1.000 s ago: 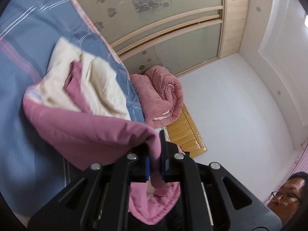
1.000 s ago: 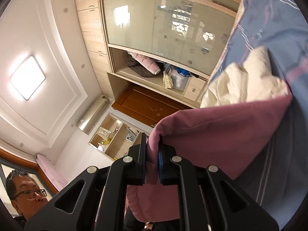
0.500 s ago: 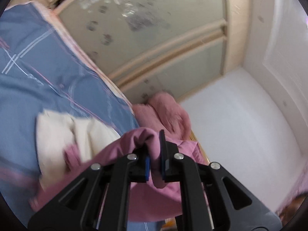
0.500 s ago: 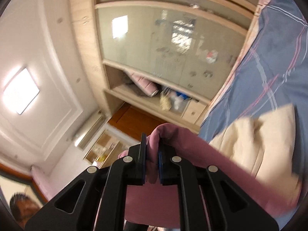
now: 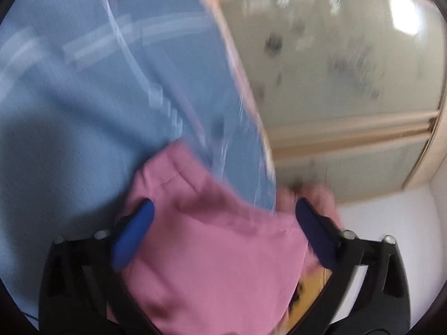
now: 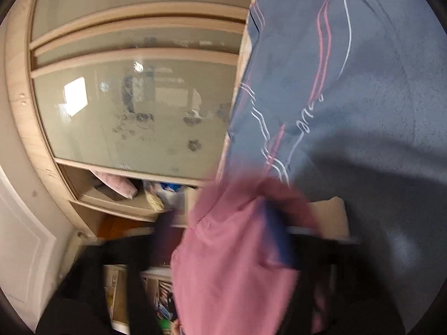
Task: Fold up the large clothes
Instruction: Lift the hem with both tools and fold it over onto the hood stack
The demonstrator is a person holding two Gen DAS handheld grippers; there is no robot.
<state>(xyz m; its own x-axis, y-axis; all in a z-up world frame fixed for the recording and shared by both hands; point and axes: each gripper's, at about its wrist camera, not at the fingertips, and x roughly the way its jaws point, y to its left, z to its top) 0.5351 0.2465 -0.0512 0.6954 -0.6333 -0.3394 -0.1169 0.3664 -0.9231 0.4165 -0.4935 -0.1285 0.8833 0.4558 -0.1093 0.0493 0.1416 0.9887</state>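
The pink garment [image 5: 218, 251] lies between the wide-open jaws of my left gripper [image 5: 223, 209], its blue pads [image 5: 134, 231] apart on either side and not pinching it. It rests over the blue striped bedsheet [image 5: 83, 97]. In the right wrist view the same pink garment [image 6: 232, 251] drapes between the spread fingers of my right gripper [image 6: 220, 237], which is blurred but open; a cream lining [image 6: 329, 215] shows beside it on the bedsheet [image 6: 349, 83].
A wardrobe with frosted sliding doors [image 5: 349, 69] runs along the bed's edge. In the right wrist view its doors [image 6: 134, 111] stand above an open shelf with clutter [image 6: 139, 192]. A white wall [image 5: 391, 215] lies beyond.
Both grippers have opened and let go of the pink garment. They swung down toward the bed; the cloth now lies loose between the jaws.
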